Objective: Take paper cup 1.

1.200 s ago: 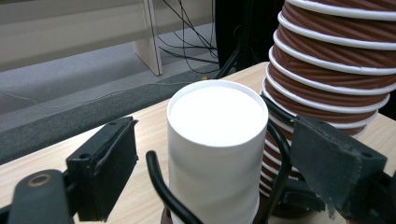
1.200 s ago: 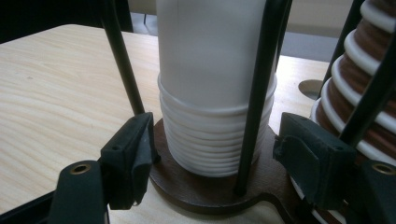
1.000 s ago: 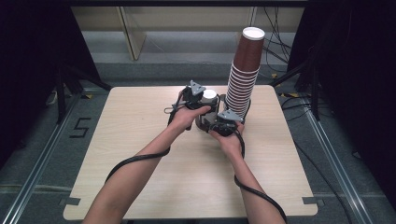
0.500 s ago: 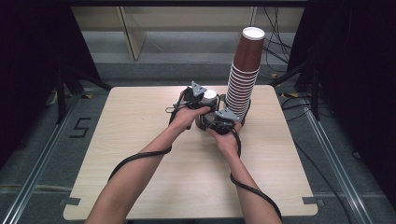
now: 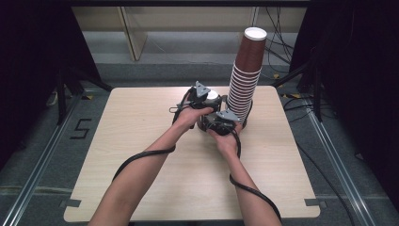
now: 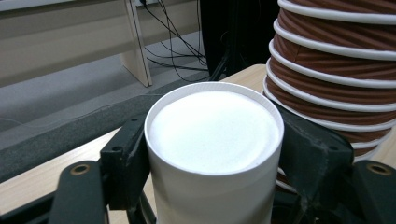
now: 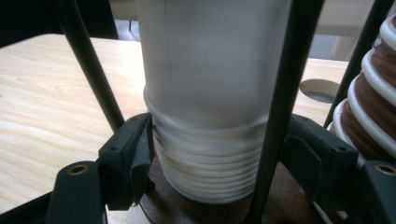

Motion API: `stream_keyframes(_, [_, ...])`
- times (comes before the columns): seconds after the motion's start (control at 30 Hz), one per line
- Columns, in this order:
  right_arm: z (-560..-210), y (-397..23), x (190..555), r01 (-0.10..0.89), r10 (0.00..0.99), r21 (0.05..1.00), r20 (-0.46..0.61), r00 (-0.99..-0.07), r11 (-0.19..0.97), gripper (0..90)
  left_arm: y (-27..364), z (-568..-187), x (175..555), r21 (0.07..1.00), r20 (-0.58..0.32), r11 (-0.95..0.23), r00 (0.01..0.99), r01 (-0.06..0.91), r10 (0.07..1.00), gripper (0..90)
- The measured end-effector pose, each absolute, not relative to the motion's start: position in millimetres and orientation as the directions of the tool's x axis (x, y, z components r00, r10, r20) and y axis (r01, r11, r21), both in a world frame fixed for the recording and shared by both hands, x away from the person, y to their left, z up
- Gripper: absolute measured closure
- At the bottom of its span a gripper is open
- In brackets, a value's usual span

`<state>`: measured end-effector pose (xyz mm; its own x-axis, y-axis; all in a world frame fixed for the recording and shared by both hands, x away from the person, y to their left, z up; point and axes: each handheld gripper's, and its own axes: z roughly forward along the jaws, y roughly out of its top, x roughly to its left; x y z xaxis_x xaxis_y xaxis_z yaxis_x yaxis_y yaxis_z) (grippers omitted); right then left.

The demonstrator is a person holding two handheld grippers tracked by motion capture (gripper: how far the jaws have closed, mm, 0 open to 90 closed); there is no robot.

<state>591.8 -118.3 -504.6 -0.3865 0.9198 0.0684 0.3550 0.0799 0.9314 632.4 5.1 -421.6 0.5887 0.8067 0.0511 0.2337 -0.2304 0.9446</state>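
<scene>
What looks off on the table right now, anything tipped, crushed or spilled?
The tall stack of upside-down brown paper cups leans, bowing toward the table's right side; it could topple. The short stack of white paper cups stands upright between the left gripper pads, undented. No spill shows.

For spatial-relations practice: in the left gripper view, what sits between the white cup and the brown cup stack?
In that view, one black jaw of the left gripper, pressed against the white cup; the brown cup stack stands beyond.
</scene>
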Motion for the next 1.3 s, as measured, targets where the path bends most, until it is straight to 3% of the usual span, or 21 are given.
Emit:
stream_keyframes(0.97, [-503, -119, 591, 0.357, 0.916, 0.929, 0.056, -0.397, 0.098, 29.9, 13, -388, 619, 0.972, 0.070, -0.190, 0.597, 0.140, 0.799, 33.3])
stream_keyframes(1.17, [-499, -122, 587, 0.367, 0.925, 0.922, 0.026, -0.379, 0.124, 26.4, 13, -375, 610, 0.975, 0.086, -0.189, 0.578, 0.120, 0.811, 33.1])
stream_keyframes(1.3, [-493, -121, 583, 0.355, 0.908, 0.924, 0.023, -0.419, 0.141, 25.0, 16, -369, 608, 0.978, 0.079, -0.174, 0.570, 0.113, 0.818, 33.1])
